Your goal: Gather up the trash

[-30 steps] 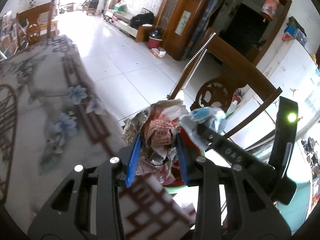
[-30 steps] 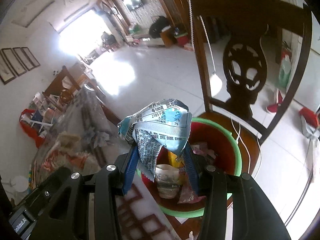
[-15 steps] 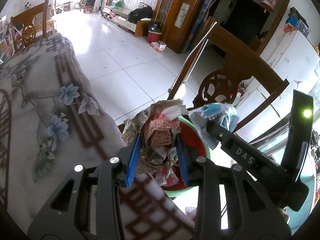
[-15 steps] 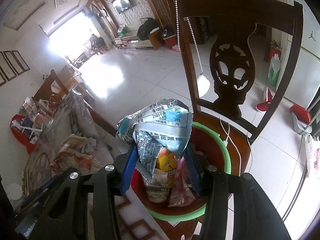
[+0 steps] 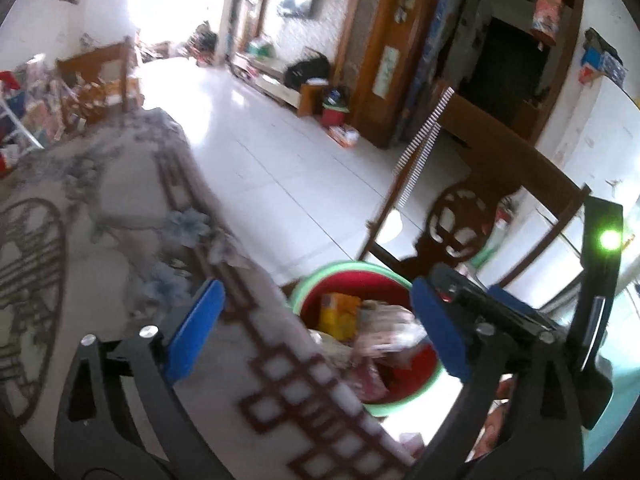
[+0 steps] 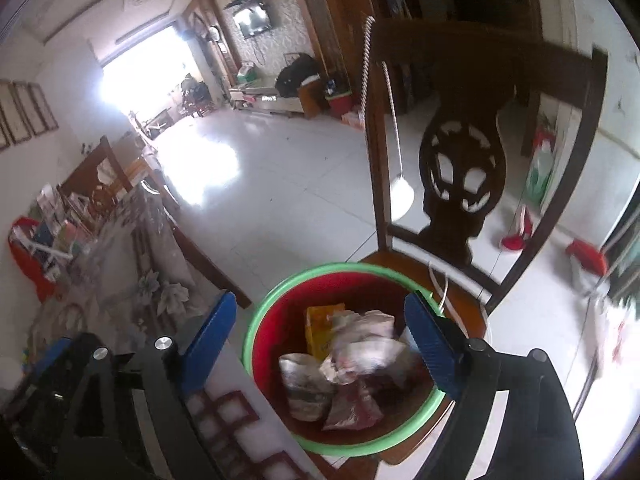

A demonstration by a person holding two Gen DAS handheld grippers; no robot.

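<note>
With jaws just sprung wide, the left gripper [image 5: 316,332] and right gripper [image 6: 320,338] hang empty over the red bin [image 6: 360,446]. Crumpled wrappers [image 6: 360,354] lie inside it.

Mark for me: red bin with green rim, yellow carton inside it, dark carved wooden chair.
red bin with green rim [image 6: 256,322]: right wrist view, left part of rim.
yellow carton [image 6: 318,330]: right wrist view, front face.
dark carved wooden chair [image 6: 460,168]: right wrist view, carved back splat.
</note>
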